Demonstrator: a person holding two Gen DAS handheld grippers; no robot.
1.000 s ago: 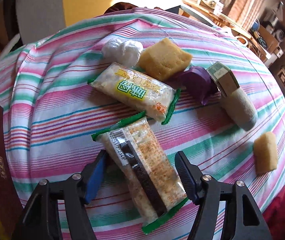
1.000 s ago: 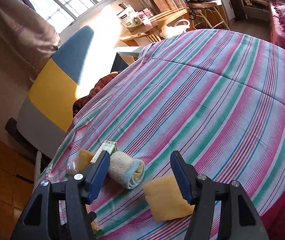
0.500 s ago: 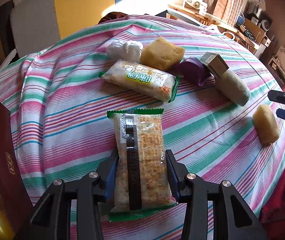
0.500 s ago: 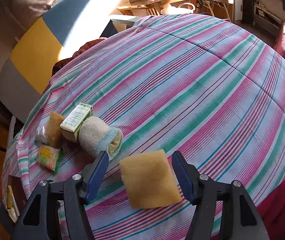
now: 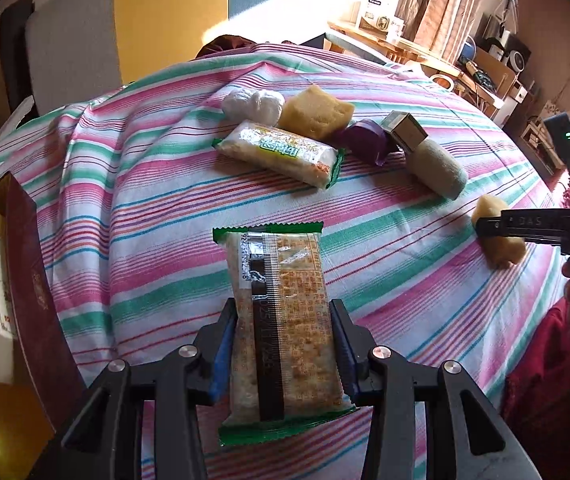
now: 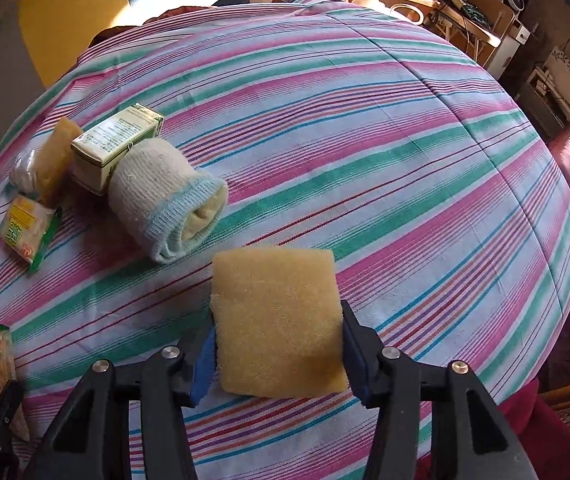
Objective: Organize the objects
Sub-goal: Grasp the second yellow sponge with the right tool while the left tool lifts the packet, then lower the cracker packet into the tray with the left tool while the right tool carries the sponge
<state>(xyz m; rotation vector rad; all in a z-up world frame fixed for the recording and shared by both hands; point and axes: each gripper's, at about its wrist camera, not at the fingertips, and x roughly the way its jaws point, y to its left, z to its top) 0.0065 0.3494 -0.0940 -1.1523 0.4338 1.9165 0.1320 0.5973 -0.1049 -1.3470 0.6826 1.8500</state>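
Left wrist view: the left tool [image 5: 283, 354] grips a cracker packet [image 5: 283, 316] at lower centre, pads pressed on both its sides, above the striped bedspread [image 5: 157, 216]. Right wrist view: the right tool [image 6: 277, 360] is closing around a yellow sponge [image 6: 275, 320] at lower centre, pads against its edges.

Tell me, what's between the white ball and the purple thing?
A yellow sponge sits between the white wrapped ball and the purple wrapper, in the left wrist view.

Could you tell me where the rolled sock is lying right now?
The rolled sock lies left of centre in the right wrist view, against the small carton, beyond the sponge.
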